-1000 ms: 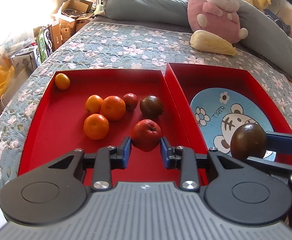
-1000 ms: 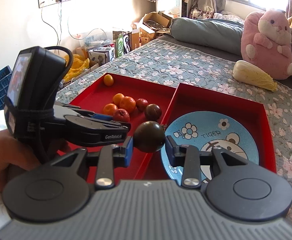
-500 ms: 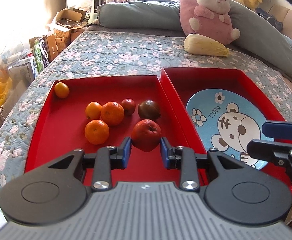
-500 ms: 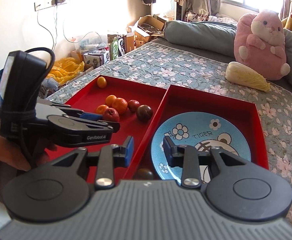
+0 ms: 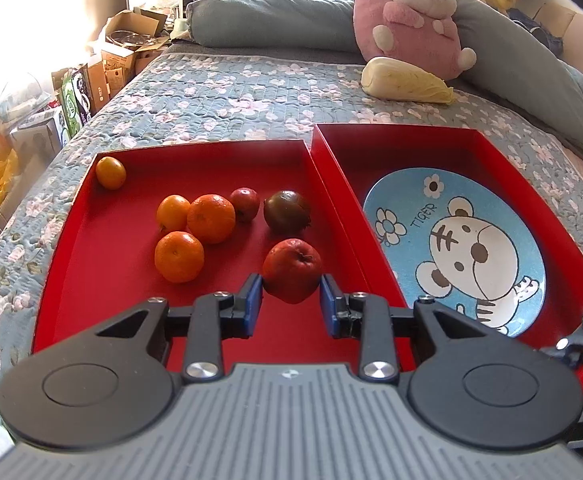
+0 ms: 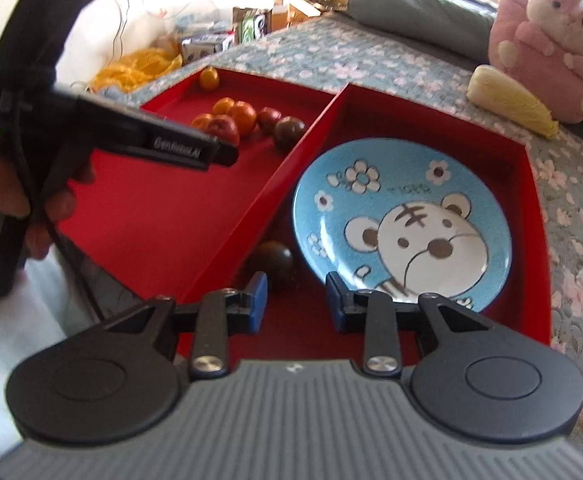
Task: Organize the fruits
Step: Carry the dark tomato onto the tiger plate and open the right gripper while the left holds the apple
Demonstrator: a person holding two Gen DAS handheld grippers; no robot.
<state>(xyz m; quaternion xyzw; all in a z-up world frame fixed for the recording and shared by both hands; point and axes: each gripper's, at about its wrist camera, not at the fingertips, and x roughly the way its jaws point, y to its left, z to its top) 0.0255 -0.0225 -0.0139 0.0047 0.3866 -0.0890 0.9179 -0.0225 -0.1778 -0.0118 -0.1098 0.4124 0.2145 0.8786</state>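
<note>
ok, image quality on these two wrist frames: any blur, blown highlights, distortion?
Left wrist: sharp; the red apple between the left gripper fingers is crisp, the window area top left is blown out, and fisheye bends the red tray edges. Right wrist: motion-blurred throughout, the blue plate lettering is smeared, the dark fruit beside the plate is soft, and the top edge is overexposed.

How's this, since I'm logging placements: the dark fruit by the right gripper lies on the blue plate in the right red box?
No. The right wrist view shows the dark fruit by the right gripper lying beside the blue plate, on the floor of the right red box.
</note>
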